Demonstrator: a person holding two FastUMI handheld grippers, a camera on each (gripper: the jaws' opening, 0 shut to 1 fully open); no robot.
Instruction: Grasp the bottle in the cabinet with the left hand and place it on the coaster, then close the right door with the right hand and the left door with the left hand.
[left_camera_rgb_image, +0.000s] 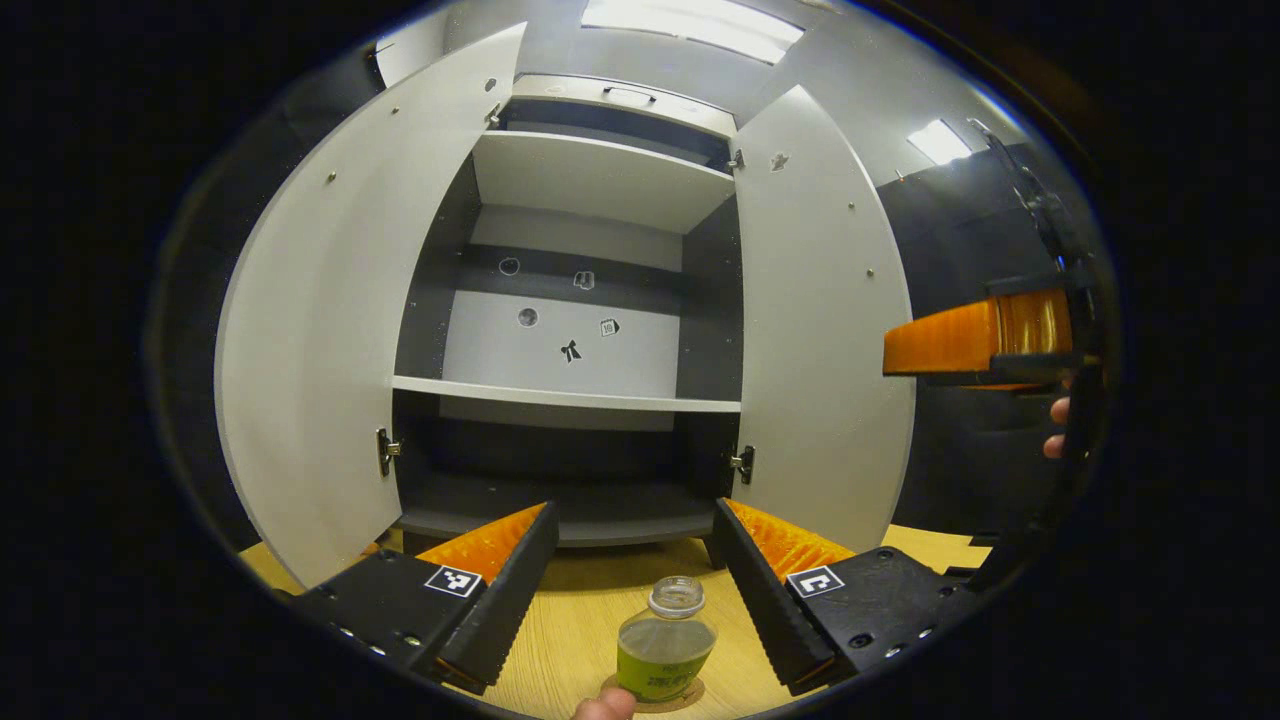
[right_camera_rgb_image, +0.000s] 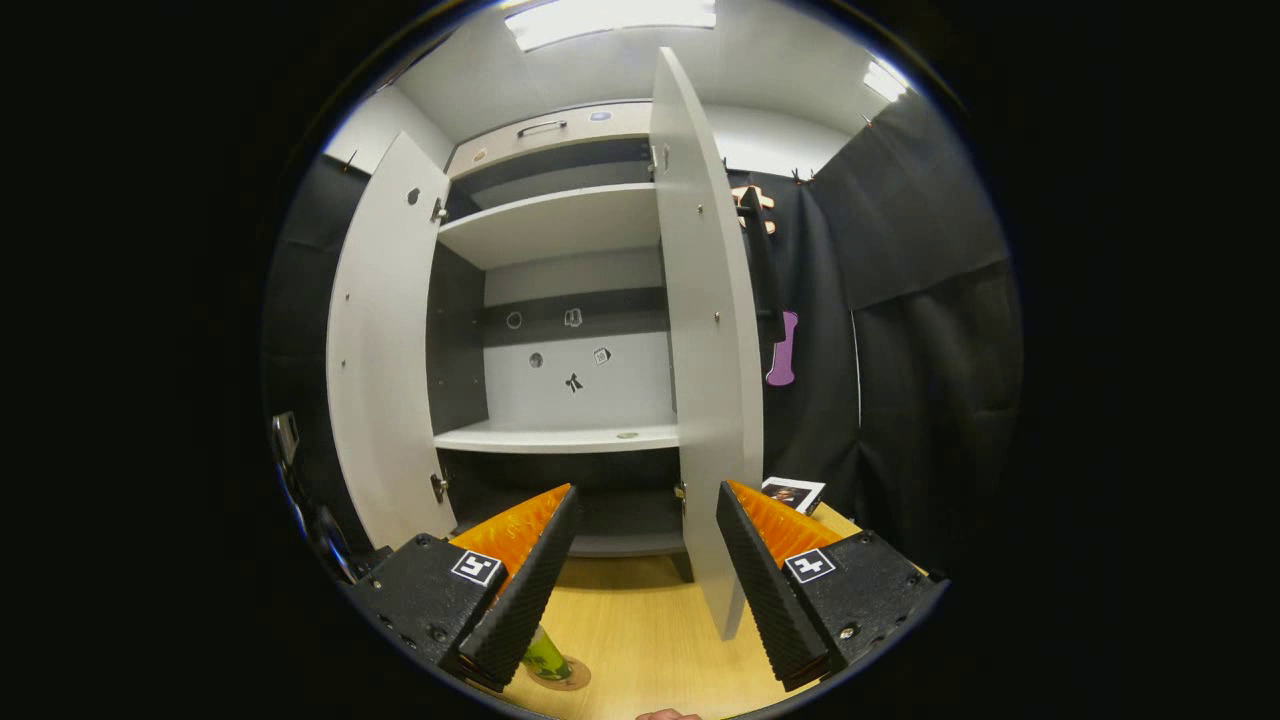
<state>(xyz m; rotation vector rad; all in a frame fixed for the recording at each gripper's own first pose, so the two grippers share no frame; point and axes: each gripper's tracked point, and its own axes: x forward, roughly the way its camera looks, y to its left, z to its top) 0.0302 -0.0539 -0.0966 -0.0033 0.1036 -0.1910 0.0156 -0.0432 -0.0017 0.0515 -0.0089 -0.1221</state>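
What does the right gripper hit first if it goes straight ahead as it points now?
Likely the open right door: its edge stands between the open fingers of the right gripper, nearer than the cabinet. Depth is uncertain in the fisheye view.

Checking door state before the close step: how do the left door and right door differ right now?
In the right gripper view, the left door shows its broad inner face, while the right door stands nearly edge-on. The right door's edge lies between the right hand-held gripper's fingers; the left door lies off to its side. Both are pale grey and open.
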